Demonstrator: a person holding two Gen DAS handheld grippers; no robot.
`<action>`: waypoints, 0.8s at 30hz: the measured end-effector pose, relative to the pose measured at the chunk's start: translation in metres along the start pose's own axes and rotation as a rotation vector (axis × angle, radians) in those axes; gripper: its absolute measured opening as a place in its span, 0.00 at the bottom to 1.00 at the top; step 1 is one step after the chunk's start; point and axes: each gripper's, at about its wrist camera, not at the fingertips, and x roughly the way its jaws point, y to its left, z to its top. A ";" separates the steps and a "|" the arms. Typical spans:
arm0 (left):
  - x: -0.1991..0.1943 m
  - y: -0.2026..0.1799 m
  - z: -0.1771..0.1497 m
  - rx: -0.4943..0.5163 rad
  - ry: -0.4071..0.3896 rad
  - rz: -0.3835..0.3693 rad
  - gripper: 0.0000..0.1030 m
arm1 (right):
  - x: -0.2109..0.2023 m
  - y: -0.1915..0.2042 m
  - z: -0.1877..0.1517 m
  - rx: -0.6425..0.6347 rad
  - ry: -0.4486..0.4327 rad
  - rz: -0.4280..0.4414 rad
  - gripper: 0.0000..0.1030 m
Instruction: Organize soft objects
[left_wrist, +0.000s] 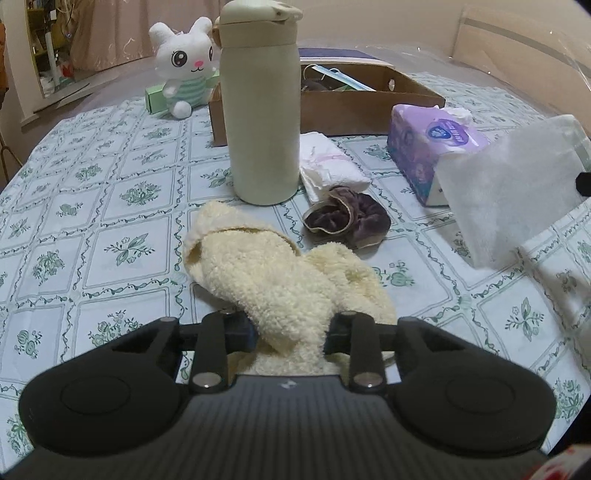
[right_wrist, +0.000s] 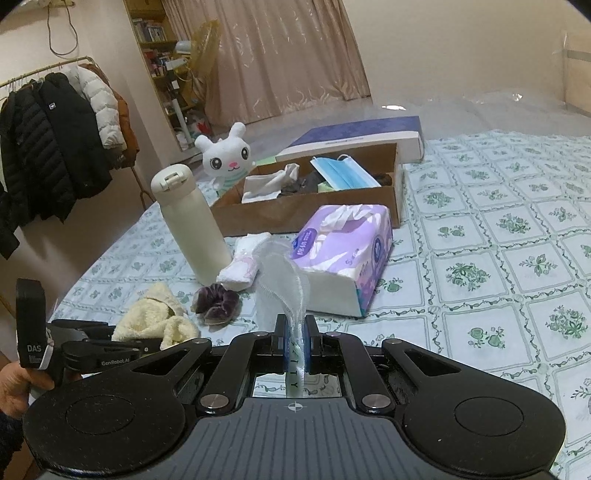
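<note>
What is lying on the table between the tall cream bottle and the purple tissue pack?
A folded white cloth and, nearer, a purple scrunchie; both wrist views show them.

Bottle (left_wrist: 263, 110) stands on the tablecloth (left_wrist: 110, 206), before the box (left_wrist: 369, 99). Plush rabbit (left_wrist: 183, 62) sits left of the box. Folded cloth (left_wrist: 330, 166) lies just right of the bottle; scrunchie (left_wrist: 345, 218) before it. Tissue pack (left_wrist: 432, 147) lies further right. Fleece (left_wrist: 273, 280) lies nearest, before the bottle.
</note>
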 end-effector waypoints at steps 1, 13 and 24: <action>-0.002 0.000 0.000 0.001 -0.001 0.001 0.25 | -0.001 0.000 0.000 -0.001 -0.003 0.000 0.07; -0.046 0.031 0.002 0.000 -0.042 0.072 0.23 | -0.018 0.000 0.021 -0.006 -0.045 0.065 0.07; -0.084 0.083 0.040 -0.013 -0.120 0.165 0.23 | -0.017 -0.002 0.060 -0.011 -0.061 0.154 0.07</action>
